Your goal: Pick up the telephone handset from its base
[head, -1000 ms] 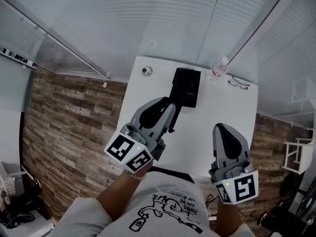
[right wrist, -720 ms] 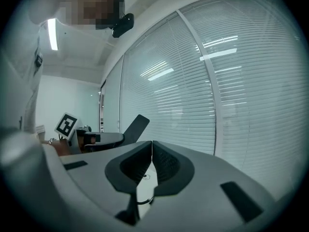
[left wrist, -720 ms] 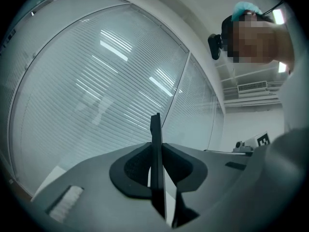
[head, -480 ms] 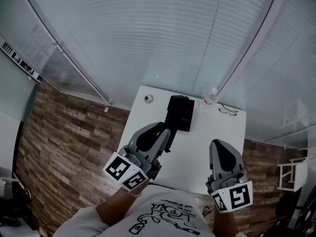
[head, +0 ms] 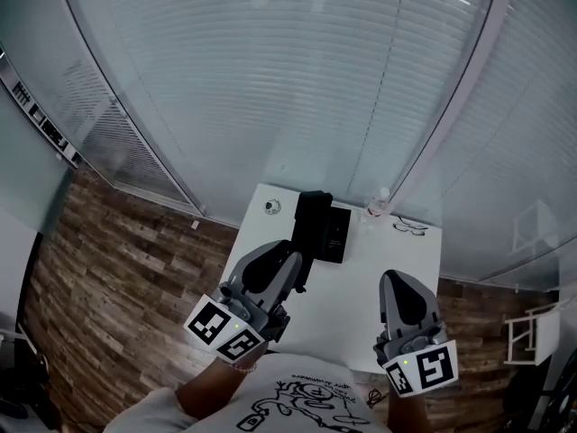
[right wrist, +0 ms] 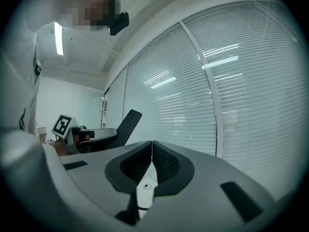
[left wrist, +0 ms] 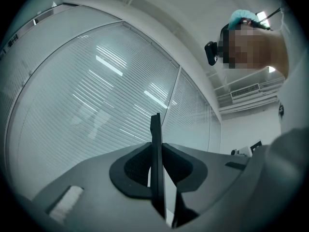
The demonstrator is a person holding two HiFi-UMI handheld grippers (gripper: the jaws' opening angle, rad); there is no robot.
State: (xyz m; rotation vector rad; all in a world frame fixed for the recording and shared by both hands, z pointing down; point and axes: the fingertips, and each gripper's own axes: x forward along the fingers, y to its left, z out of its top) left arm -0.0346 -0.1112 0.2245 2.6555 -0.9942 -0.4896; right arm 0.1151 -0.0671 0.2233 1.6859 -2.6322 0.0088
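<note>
My left gripper [head: 295, 269] is shut on the black telephone handset [head: 312, 225] and holds it above the table, over the left side of the black base [head: 339, 234]. In the left gripper view the handset [left wrist: 155, 129] stands edge-on as a thin dark slab pinched between the pads of the left gripper [left wrist: 156, 151]. The right gripper view shows that handset [right wrist: 123, 125] jutting up from the left gripper at its left. My right gripper [head: 406, 287] hangs over the table's near right part, its jaws meeting with nothing between them, as the right gripper view [right wrist: 152, 145] shows.
The white table [head: 361, 296] also carries a small water bottle [head: 381, 203], a pair of glasses [head: 410, 226] and a small round object [head: 273, 207] along its far edge. Glass walls with blinds rise behind the table. Wood-plank floor lies on both sides.
Both grippers have risen, and the table now looks smaller and farther below. The handset has gone up with the left gripper and shows apart from the base.
</note>
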